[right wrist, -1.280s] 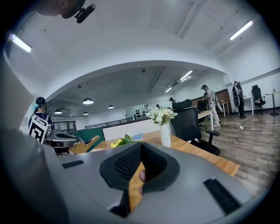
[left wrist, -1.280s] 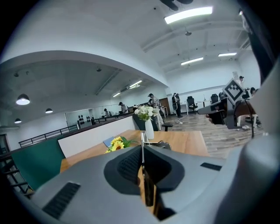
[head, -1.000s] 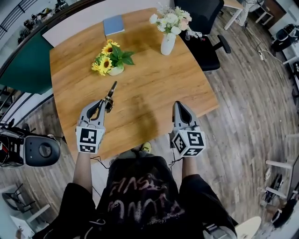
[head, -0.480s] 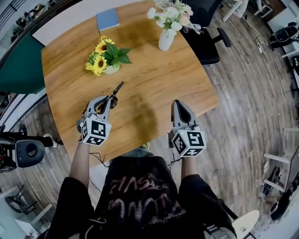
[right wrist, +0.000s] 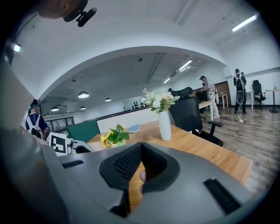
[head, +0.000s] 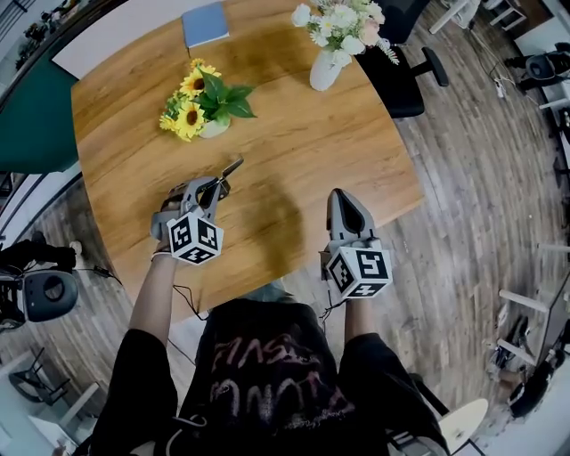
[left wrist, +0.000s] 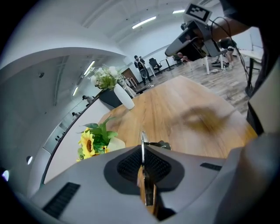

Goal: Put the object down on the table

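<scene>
Grippers first, closest to the person in the black printed shirt (head: 267, 374). The left gripper (head: 216, 184) is tilted over, its marker cube (head: 196, 239) turned on a corner, and its jaws are pinched tight on a slim metal tool (head: 230, 169). Seen along the jaws, the tool stands edge-on as a thin blade squeezed between the two dark pads, with its far end sticking out past them. It hangs low over the near left part of the wooden table (head: 294, 151), pointing away and to the right. I can't tell whether the tip is on the wood.

Over on the right, the right gripper (head: 339, 194) sits level at the table's near edge with its jaw tips pressed together.

Further along, a small pot of sunflowers (head: 198, 113) stands beyond the tool, well apart from it. At the far side are a white vase of pale flowers (head: 326, 67) and a blue book (head: 205, 24) lying flat near the far edge. A black office chair (head: 405, 76) is just beyond the vase.
</scene>
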A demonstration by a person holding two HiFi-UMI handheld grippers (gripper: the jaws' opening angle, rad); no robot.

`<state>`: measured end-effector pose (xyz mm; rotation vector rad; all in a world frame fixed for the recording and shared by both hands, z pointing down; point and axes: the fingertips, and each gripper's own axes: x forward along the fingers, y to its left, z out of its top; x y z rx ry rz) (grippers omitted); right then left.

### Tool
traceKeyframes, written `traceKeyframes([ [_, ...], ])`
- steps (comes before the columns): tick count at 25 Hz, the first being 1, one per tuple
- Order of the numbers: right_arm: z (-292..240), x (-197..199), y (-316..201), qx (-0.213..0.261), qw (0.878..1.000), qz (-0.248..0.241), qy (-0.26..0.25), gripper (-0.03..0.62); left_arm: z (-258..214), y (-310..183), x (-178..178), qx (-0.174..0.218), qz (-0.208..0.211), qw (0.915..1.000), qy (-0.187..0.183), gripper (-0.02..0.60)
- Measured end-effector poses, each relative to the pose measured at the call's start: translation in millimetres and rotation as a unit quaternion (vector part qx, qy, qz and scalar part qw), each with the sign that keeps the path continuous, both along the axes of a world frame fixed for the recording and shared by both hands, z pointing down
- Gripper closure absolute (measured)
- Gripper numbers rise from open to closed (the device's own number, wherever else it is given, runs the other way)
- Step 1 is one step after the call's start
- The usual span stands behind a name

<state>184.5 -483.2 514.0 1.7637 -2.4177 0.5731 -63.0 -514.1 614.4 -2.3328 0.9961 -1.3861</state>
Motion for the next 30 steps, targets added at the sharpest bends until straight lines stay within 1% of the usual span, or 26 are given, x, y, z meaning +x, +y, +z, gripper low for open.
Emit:
traceKeyframes([
  [4,3.7,-8.3,-5.6,0.001,1.000,-0.006,-0.003,0.589,18.5,-3.5,-2.4,-0.003,0.006,0.9997,-0.022,0.565],
  [10,19.6,-16.0,-5.4,-0.014,1.000,-0.012,0.000,0.589,42.5,-0.1,-3.0,-0.016,0.017,0.9992,-0.031,0.564],
  [14,24.7,-16.2,-2.3,-0.022,1.000,-0.014,0.000,0.589,53.3,6.5,-3.7,-0.028,0.013,0.9991,-0.029,0.563],
  [21,27.1,-15.9,0.3,-0.027,1.000,-0.015,-0.001,0.589,55.8,8.5,-2.2,-0.036,0.010,0.9989,-0.029,0.560],
  [30,21.9,-13.3,2.3,-0.026,0.999,-0.022,0.004,0.589,68.9,20.7,7.0,-0.057,0.008,0.9979,-0.032,0.517],
])
